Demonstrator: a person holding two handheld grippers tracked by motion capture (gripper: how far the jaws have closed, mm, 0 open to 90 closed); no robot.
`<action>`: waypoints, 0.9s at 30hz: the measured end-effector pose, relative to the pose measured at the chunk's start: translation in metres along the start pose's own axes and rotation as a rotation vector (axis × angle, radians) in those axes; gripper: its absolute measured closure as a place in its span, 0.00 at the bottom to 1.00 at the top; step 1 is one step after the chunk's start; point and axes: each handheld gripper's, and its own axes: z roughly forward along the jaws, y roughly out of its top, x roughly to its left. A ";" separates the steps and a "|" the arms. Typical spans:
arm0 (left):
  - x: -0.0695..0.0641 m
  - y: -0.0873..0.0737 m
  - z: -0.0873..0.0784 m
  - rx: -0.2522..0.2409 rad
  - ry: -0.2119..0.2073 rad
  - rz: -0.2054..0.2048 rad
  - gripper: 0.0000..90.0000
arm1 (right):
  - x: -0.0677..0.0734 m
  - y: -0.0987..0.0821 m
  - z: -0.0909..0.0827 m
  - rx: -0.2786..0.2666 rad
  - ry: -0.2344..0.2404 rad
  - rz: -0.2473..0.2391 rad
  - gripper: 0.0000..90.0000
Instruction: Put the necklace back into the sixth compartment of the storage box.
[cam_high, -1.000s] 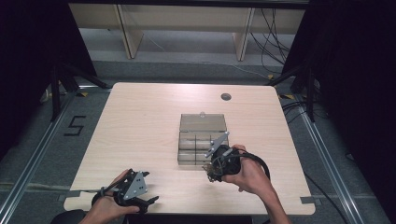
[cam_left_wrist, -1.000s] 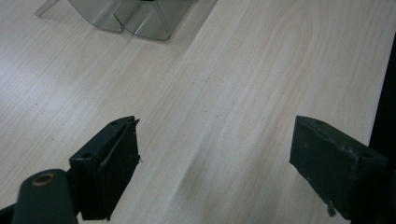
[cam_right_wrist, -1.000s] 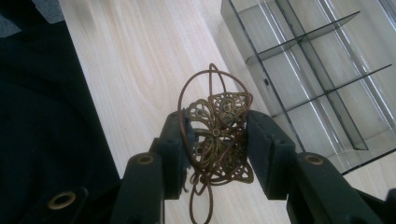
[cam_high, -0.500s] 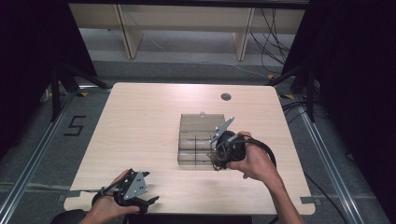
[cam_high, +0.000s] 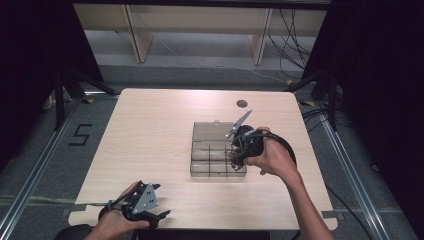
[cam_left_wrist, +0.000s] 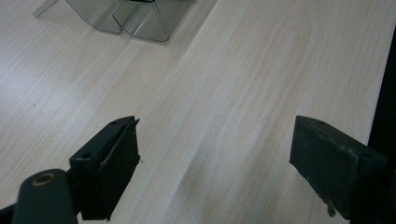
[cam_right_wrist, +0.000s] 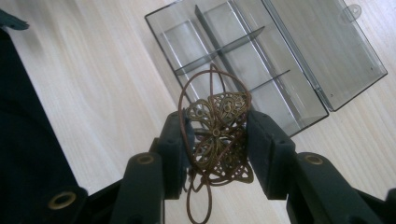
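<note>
A: Hovering over the clear compartment box (cam_high: 218, 156), right gripper (cam_right_wrist: 215, 135) pinches a brass filigree pendant on its cord (cam_right_wrist: 217, 133), above the box's near-right end.

B: Left gripper (cam_left_wrist: 215, 161)?

A: Jaws spread, low by the table (cam_high: 160, 125) near-left edge; bare wood betw. it & box.

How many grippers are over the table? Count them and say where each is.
2. The left gripper sits at the table's near edge, fingers open; the right gripper hangs over the clear box, pinching a filigree pendant.

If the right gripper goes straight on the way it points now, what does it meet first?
Probably the clear compartment box: the right gripper, shut on a brass filigree ornament, points down at its divided tray, though depth is unclear.
</note>
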 end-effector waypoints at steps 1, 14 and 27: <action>0.000 0.000 0.000 0.001 -0.001 0.001 0.17 | -0.002 0.001 0.001 0.001 -0.001 -0.011 0.68; 0.000 0.000 0.000 0.001 -0.002 0.000 0.17 | -0.020 0.004 0.017 0.030 0.012 0.043 0.68; 0.000 0.000 0.001 0.001 0.000 -0.002 0.17 | -0.031 -0.001 0.046 0.072 0.041 0.055 0.67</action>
